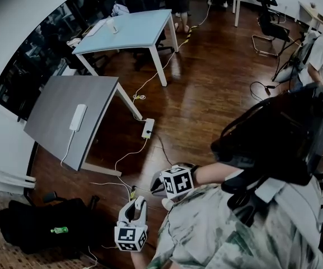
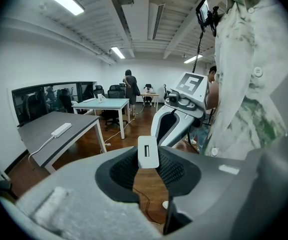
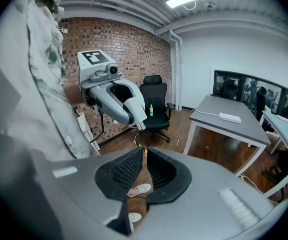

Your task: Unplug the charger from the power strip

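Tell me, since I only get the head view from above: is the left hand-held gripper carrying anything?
Observer: Yes. The left gripper view shows the left hand-held gripper closed on a white rectangular plastic charger, which is pinched between its two black ribbed pads.
Operator: And the other one, by the person's chest?
Observer: It holds nothing. The right gripper view shows the right hand-held gripper with its jaws together at the tips and nothing between them.
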Available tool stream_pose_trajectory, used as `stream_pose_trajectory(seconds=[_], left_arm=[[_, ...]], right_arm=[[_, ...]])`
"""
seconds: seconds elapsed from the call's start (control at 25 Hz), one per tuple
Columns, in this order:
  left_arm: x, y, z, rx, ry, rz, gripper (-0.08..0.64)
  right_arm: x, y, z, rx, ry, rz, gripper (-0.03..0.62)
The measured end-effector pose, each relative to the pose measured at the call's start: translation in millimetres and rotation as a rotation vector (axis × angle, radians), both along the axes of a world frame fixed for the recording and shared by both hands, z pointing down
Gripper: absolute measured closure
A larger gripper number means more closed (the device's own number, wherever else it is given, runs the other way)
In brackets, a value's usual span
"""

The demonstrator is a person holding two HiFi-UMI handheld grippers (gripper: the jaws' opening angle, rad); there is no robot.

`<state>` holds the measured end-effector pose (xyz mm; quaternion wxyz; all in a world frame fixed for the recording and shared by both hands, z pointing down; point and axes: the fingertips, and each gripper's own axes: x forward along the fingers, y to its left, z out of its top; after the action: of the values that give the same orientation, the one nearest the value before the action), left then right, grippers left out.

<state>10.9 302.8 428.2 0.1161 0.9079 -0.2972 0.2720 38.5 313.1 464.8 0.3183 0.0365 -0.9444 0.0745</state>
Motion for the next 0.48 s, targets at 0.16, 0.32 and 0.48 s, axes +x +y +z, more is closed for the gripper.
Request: stream_pose_trajectory(seconds=[0.16,0.32,0.48], left_arm=[[9,9,6,-0.006,-0.006,0.005,0.454],[13,11,6,-0.003,-0.01,0.006,0.454],[15,7,9,-0.012,-0.02,0.012,0.454]], right_arm=[[7,7,1,0.001,-0.01,-0.001,0.558],[10,10,0,0.02,-0.021,-0.012,0.56],[14,5,1,0.027,-0.021,0.0,0.577]])
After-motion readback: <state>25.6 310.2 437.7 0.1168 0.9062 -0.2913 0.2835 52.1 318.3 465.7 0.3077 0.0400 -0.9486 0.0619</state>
